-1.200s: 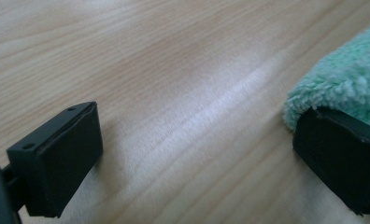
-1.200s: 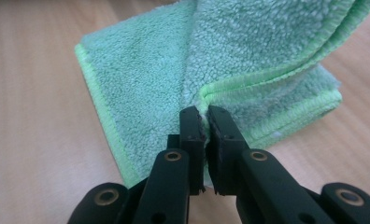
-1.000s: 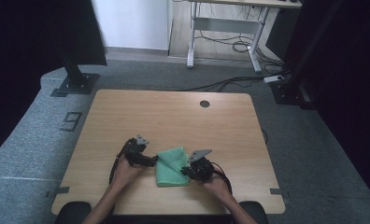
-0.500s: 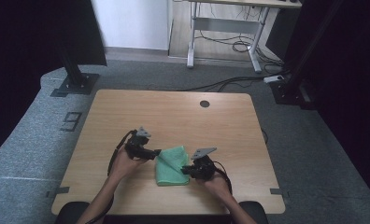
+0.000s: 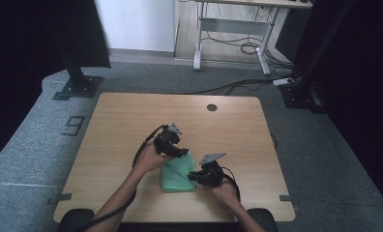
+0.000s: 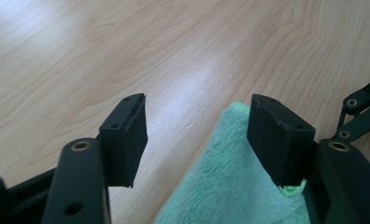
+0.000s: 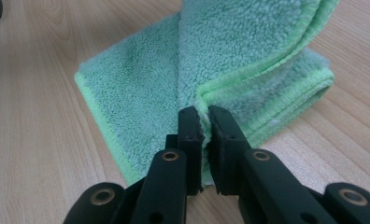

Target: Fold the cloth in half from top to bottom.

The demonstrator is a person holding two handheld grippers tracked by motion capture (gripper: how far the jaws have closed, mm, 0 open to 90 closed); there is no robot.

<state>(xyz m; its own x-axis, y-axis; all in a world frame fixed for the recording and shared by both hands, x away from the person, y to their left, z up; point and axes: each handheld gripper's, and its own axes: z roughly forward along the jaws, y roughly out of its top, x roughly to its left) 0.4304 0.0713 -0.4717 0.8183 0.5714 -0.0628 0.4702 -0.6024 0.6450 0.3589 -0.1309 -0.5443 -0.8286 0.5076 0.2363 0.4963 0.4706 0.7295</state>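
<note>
A green terry towel (image 5: 176, 175) lies folded on the wooden table (image 5: 131, 121), near its front edge. My right gripper (image 5: 193, 177) is shut on a raised fold of the towel (image 7: 141, 84); in the right gripper view the right gripper (image 7: 205, 122) pinches the hemmed edge between its pads. My left gripper (image 5: 183, 153) hovers over the towel's far corner. In the left gripper view the left gripper (image 6: 197, 126) has its jaws apart, and they have just been closing. The towel (image 6: 230, 186) lies below and between them, close to the right-hand pad, and neither pad presses it.
A round cable hole (image 5: 212, 107) sits near the table's far edge. A black stand foot (image 5: 76, 84) rests on the grey carpet at the far left. A desk frame (image 5: 228, 43) with cables stands behind the table.
My left hand has lifted and moved right, from the towel's left edge to above its far corner, and its jaws have narrowed. The right gripper has kept its grip and place.
</note>
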